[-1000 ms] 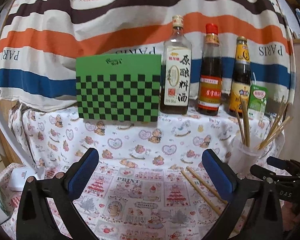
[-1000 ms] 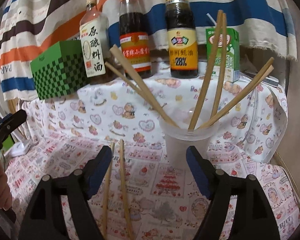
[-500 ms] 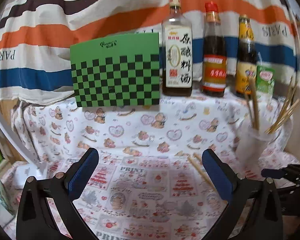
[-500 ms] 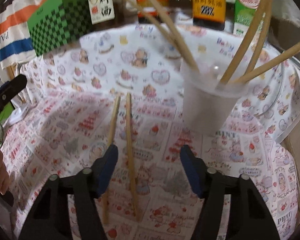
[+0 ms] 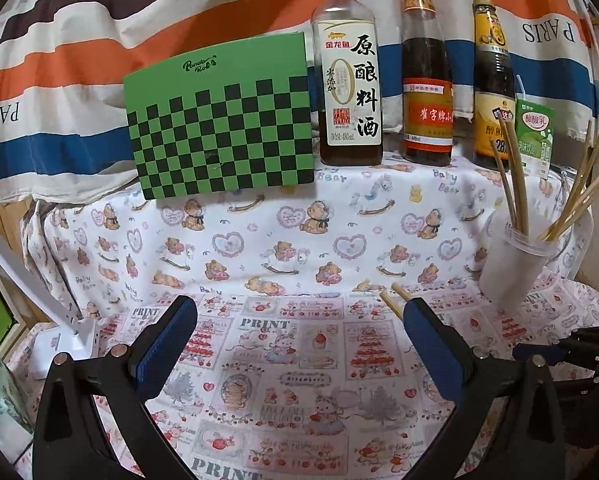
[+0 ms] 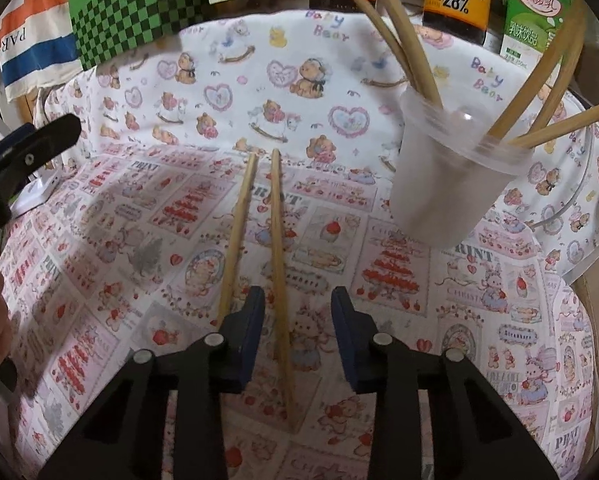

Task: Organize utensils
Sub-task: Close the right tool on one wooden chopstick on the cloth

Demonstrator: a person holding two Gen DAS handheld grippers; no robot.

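Left gripper (image 5: pixel 299 320): fingers spread wide and empty; it has risen and drawn back over the last second, so the box (image 5: pixel 219 120) and 3 bottles (image 5: pixel 349 72) now sit larger at 12 o'clock. It looks idle.
Loose chopsticks (image 6: pixel 275 260): 2 lie side by side on the worktop (image 6: pixel 119 240), tips pointing to 12 o'clock, just left of the cup.
Right gripper (image 6: pixel 297 320): it has tipped down and closed in on the pair. Fingers are part-open, narrower than a second ago, not pinching yet; the right-hand stick runs between them, the left-hand stick passes under or beside the left finger (image 6: pixel 251 320).
Cup (image 6: pixel 447 184): at 1 o'clock from the right gripper, already holding 6 chopsticks.
Meaning: the pick-up is likely imminent; closing as placed may catch only 1 stick, leaving the other for another pass.
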